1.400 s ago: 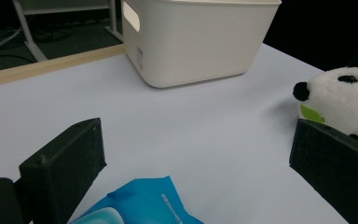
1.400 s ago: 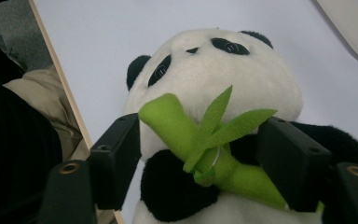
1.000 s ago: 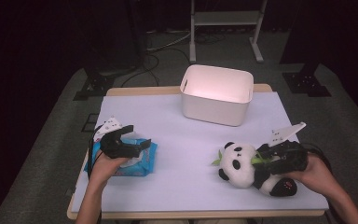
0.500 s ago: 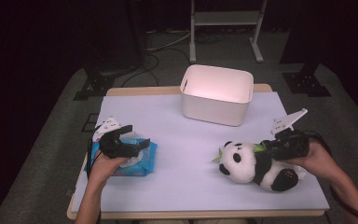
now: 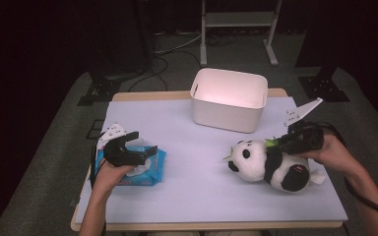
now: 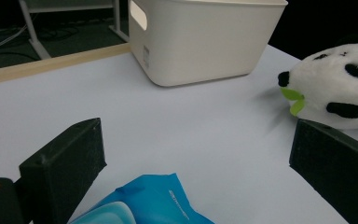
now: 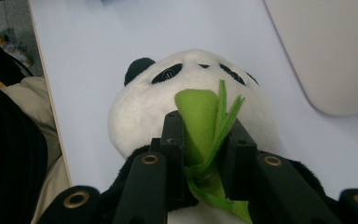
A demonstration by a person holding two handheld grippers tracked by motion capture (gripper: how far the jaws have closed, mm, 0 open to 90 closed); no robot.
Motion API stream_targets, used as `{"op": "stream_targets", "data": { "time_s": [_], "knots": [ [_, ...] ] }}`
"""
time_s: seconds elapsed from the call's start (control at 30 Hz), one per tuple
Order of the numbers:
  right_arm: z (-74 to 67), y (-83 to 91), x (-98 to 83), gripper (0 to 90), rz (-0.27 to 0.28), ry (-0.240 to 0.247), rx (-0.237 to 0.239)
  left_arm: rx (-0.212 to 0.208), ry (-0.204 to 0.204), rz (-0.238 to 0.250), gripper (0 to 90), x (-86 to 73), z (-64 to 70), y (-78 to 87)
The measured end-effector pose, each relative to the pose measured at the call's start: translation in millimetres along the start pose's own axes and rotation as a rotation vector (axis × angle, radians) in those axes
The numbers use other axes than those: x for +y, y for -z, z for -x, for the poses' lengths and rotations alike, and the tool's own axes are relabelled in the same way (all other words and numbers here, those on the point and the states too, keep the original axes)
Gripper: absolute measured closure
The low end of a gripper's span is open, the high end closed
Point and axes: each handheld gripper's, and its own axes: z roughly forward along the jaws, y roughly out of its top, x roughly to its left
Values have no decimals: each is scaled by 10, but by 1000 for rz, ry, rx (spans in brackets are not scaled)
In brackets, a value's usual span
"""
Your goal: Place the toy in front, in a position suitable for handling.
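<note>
A black-and-white plush panda [image 5: 263, 162] lies at the right of the table, with a green felt leaf [image 7: 200, 116] at its mouth. My right gripper [image 5: 277, 143] reaches over its back from the right. Its jaws have just been closing and now pinch the leaf [image 5: 271, 143] between them, as the right gripper view [image 7: 204, 122] shows. At the left, my left gripper [image 5: 140, 144] stands open just above a blue wipes pack [image 5: 150, 169]. In the left gripper view the pack [image 6: 154, 205] lies low between the wide jaws of that gripper [image 6: 196, 154], untouched.
A white plastic bin [image 5: 229, 101] stands at the back middle of the table, its handle side seen in the left gripper view [image 6: 205, 37]. The panda [image 6: 335, 88] is at that view's right. A pale mat [image 5: 202, 196] covers the tabletop. A person's forearms come in from the bottom.
The right gripper's jaws drew in onto the green leaf and the hand rose and moved toward the far side, taking the panda with it. The left gripper stayed put.
</note>
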Motion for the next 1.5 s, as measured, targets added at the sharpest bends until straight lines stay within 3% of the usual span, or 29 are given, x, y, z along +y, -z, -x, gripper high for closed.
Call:
{"op": "stream_targets", "data": {
  "time_s": [0.23,0.37,0.97,1.37,1.5],
  "knots": [
    [0,-88,273,732,2,48,29,1,1,4,24,1,-14,17],
    [-23,-233,457,732,-3,88,68,1,3,11,24,5,-21,34],
    [-170,-691,930,731,-12,187,172,5,12,17,23,3,-32,53],
    [-266,-900,1084,728,-11,238,243,3,13,10,24,-6,-29,42],
    [-277,-1091,975,725,-75,237,258,1,11,7,24,-9,-28,43]
  ]
}}
